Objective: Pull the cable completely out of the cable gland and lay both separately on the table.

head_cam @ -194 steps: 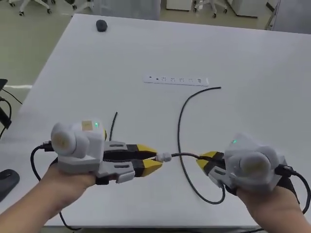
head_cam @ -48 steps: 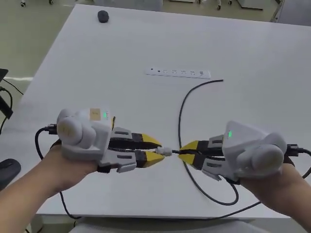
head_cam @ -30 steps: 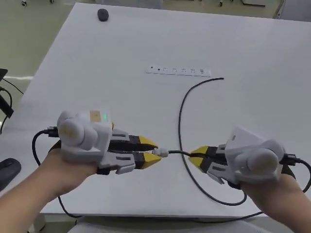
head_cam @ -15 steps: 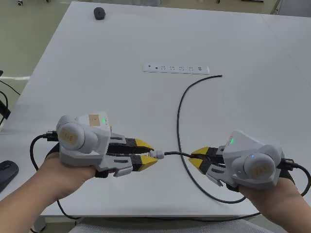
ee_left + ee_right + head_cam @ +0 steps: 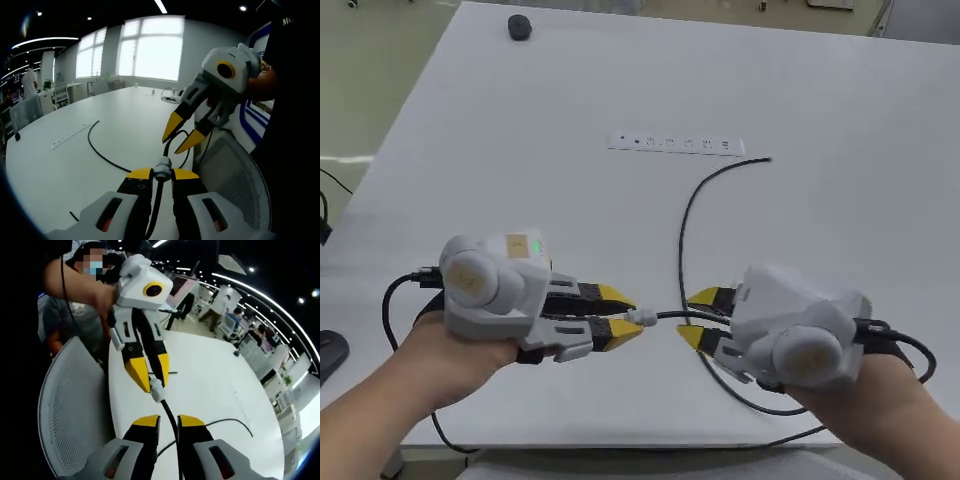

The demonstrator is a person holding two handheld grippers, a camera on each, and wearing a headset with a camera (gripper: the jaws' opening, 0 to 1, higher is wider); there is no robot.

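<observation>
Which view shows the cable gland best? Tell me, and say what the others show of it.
The right gripper view: the cable gland is seen side-on, held by the left gripper, with the cable leaving it. The left gripper view shows it end-on between its own jaws; the head view shows it small.

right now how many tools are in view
2. The left tool, lower left in the head view, is shut on the cable gland; the right tool, lower right, faces it, jaws open around the black cable.
</observation>
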